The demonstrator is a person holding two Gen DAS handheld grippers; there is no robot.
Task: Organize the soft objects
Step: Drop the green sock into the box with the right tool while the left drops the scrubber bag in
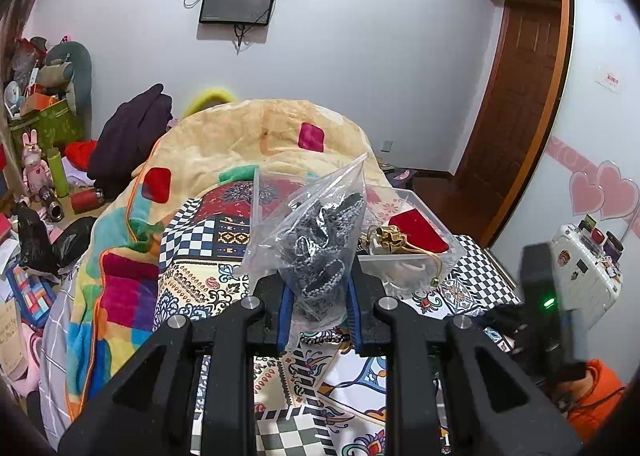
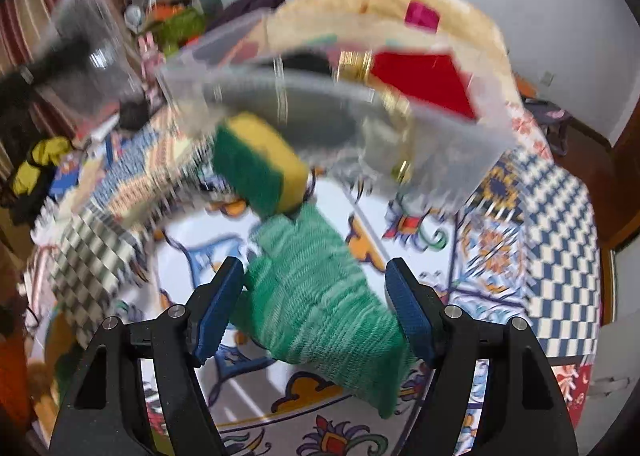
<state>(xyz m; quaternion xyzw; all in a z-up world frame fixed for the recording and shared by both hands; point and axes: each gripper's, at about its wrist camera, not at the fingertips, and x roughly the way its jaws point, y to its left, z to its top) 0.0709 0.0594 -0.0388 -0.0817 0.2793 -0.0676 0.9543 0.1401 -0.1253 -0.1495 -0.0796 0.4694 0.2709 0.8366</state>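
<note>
A: Left wrist view, item one?
B: Left gripper (image 1: 318,306), black with blue pads, clamped on a clear plastic zip bag holding grey knitted cord (image 1: 316,252); the bag stands up from between the pads.

A: Behind it?
B: A clear rectangular plastic bin (image 1: 454,254) on the patchwork-print bedspread (image 1: 208,248). Inside: a red velvet pouch (image 1: 420,232) and a gold ribbon bundle (image 1: 384,235), side by side. A colourful fleece blanket (image 1: 256,136) is heaped beyond the bin.

A: Other tool?
B: Right gripper body (image 1: 540,296), dark, green light lit, at the right edge, blurred. Its jaws are not readable from here.

A: Right wrist view?
B: Motion-blurred. Right gripper (image 2: 316,312) with jaws spread wide. A green knitted cloth (image 2: 320,296) lies between them on the bedspread; whether either pad touches it, I cannot tell.

A: Further out?
B: A yellow sponge with green scouring face (image 2: 256,164), just beyond the cloth and touching its far end. Past that, the clear bin with the red pouch, smeared.
</note>
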